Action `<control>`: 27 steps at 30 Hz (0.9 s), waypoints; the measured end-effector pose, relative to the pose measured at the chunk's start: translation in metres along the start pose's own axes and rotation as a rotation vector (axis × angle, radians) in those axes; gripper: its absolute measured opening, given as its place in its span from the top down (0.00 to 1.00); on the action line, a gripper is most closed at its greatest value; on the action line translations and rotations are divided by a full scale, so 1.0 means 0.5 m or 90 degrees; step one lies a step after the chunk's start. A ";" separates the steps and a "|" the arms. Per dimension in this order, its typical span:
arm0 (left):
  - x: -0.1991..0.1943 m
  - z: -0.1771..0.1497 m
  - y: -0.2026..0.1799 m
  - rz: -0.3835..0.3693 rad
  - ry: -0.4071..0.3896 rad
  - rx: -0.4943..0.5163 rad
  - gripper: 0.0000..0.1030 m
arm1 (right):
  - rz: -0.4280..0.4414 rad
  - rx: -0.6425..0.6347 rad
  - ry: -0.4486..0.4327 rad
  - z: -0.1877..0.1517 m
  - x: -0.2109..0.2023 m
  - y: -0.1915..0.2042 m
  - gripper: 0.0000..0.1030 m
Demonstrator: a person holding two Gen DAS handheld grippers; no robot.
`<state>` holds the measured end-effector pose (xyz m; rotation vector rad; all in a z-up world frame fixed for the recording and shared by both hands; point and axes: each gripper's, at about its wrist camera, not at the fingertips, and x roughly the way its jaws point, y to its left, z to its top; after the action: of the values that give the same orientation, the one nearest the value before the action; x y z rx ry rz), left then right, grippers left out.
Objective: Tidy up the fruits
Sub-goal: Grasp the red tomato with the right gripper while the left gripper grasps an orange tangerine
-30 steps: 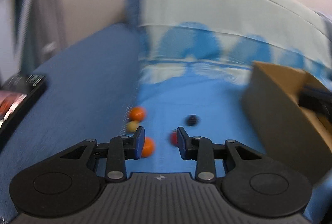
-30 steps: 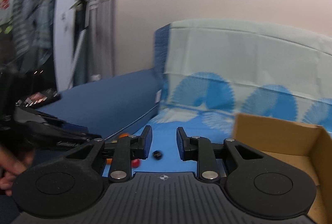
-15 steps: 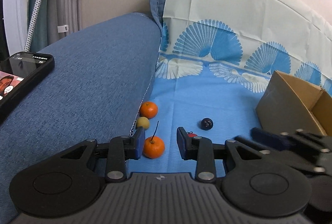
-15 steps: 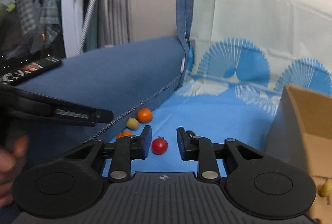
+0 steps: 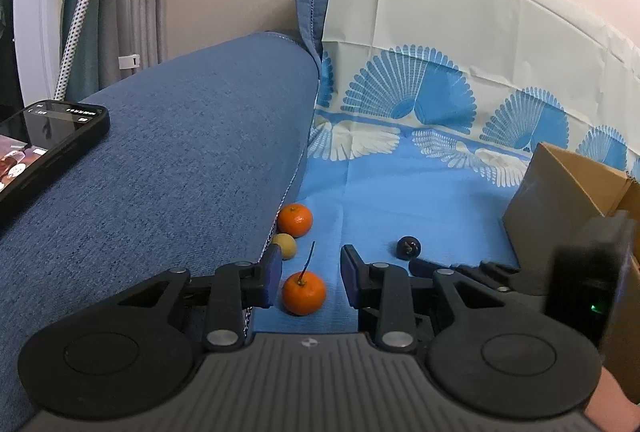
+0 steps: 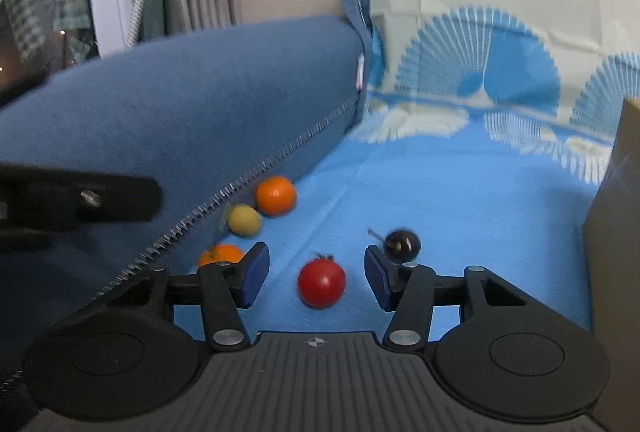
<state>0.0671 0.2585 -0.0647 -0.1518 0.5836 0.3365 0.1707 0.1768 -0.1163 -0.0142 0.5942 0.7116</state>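
The right gripper [image 6: 316, 278] has dropped toward the blue cloth [image 6: 460, 200], its jaws just opening wide around the untouched red tomato [image 6: 321, 282], likely the next pick for the cardboard box [image 5: 560, 200], while the left gripper [image 5: 307, 280] hovers narrow and empty.

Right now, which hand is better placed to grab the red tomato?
Right. The right gripper, jaws just opening, has the tomato lined up between its fingers; the left gripper faces an orange.
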 end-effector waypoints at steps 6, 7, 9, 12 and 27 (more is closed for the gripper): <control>0.009 -0.002 -0.006 0.003 0.012 0.012 0.64 | -0.001 0.008 0.020 -0.013 0.031 -0.009 0.64; 0.012 -0.001 -0.006 0.004 0.015 0.014 0.64 | 0.005 0.008 0.018 -0.013 0.030 -0.010 0.69; 0.021 -0.001 -0.010 0.007 0.024 0.023 0.64 | -0.001 0.005 0.012 -0.013 0.026 -0.010 0.70; 0.047 -0.003 -0.023 0.013 0.063 0.044 0.64 | -0.021 0.008 0.010 -0.021 0.003 -0.015 0.70; 0.175 -0.023 -0.069 0.123 0.150 0.125 0.56 | -0.085 0.026 0.062 -0.081 -0.127 -0.007 0.69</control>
<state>0.1418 0.2469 -0.1220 0.0563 0.8639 0.4502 0.1141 0.1271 -0.1182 -0.0511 0.6946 0.5719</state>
